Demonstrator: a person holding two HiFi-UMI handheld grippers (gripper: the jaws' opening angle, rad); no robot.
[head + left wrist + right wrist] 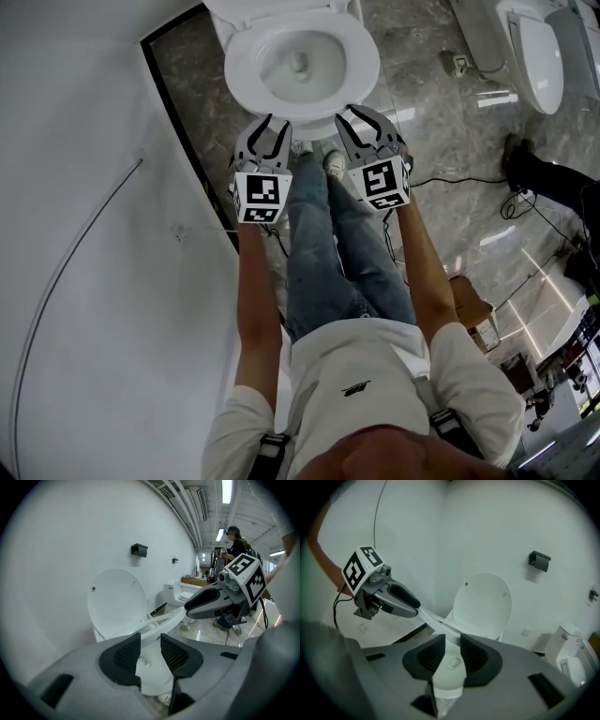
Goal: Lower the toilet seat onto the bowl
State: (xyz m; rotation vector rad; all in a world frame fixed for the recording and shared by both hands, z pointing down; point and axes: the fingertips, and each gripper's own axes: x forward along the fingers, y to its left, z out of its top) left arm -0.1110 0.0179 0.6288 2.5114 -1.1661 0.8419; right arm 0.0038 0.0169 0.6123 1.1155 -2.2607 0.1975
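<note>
Seat (169, 618) half raised, pinched by left tongs (270, 127) and right tongs (362, 118)

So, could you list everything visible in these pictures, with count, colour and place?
toilet seat: one, white, tilted above the bowl
lid: one, white, upright against the wall
bowl: one, white, under the seat
second toilet: one, white, further right
wall fitting: one, black, on the wall above the lid
cable: one, black, on the grey floor
other person: one, dark clothing, standing in the background
jeans: one pair, blue, on the holder's legs
shirt: one, white, on the holder
left tool: one, grey, shut on the seat's front edge
right tool: one, grey, shut on the seat's front edge
</note>
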